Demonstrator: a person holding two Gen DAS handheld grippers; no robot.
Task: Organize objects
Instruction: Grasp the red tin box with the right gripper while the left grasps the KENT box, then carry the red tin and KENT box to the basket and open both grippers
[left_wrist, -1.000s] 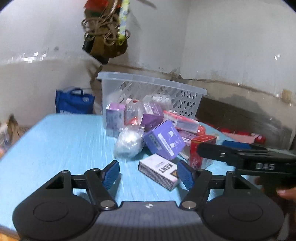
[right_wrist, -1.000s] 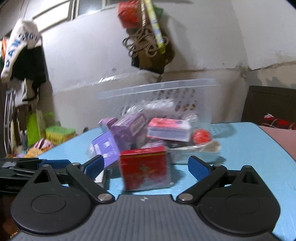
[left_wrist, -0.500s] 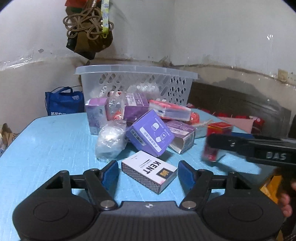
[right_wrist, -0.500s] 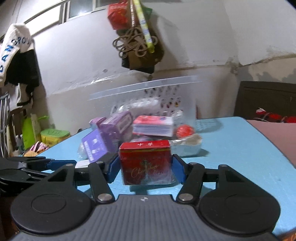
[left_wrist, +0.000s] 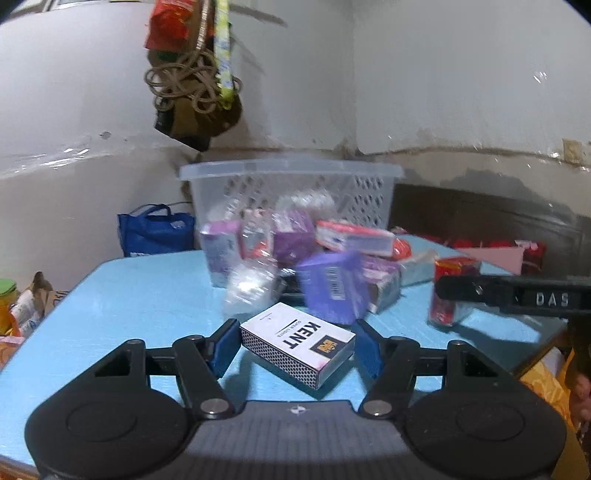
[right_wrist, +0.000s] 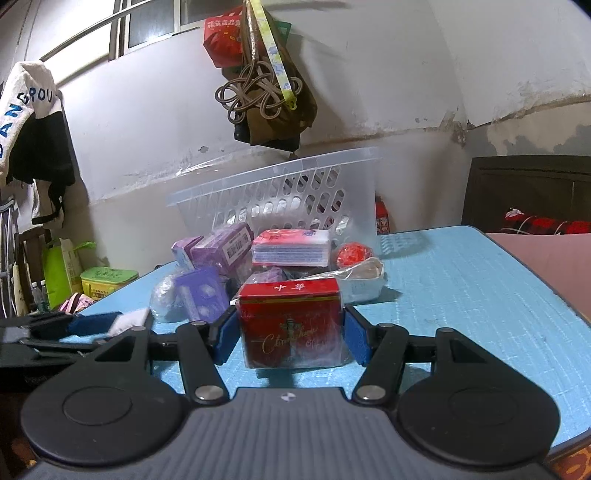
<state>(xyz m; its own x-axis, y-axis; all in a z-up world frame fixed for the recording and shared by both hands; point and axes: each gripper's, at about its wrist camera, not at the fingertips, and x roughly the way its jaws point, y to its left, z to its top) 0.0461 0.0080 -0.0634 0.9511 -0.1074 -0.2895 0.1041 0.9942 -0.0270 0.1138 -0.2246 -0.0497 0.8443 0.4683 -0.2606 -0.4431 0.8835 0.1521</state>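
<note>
My left gripper (left_wrist: 295, 349) is shut on a white KENT box (left_wrist: 297, 343) and holds it just above the blue table (left_wrist: 140, 295). My right gripper (right_wrist: 290, 341) is shut on a red box (right_wrist: 290, 325) with gold script, also low over the table. The red box and the right gripper also show in the left wrist view (left_wrist: 452, 291). Behind both lies a pile of purple boxes (left_wrist: 332, 291), a red-and-white pack (right_wrist: 291, 247) and a clear wrapped bundle (left_wrist: 247, 286). A clear plastic basket (right_wrist: 280, 199) stands at the back.
A red ball (right_wrist: 352, 254) and a clear-wrapped pack (right_wrist: 360, 280) lie at the pile's right. A bag with cords (right_wrist: 266, 96) hangs on the wall above the basket. A blue bag (left_wrist: 155, 230) sits beyond the table's far left edge. A dark cabinet (right_wrist: 528, 192) stands right.
My left gripper has closed on the KENT box, which now sits between its pads. My right gripper closed on the red box and holds it; the view has drawn back slightly.
</note>
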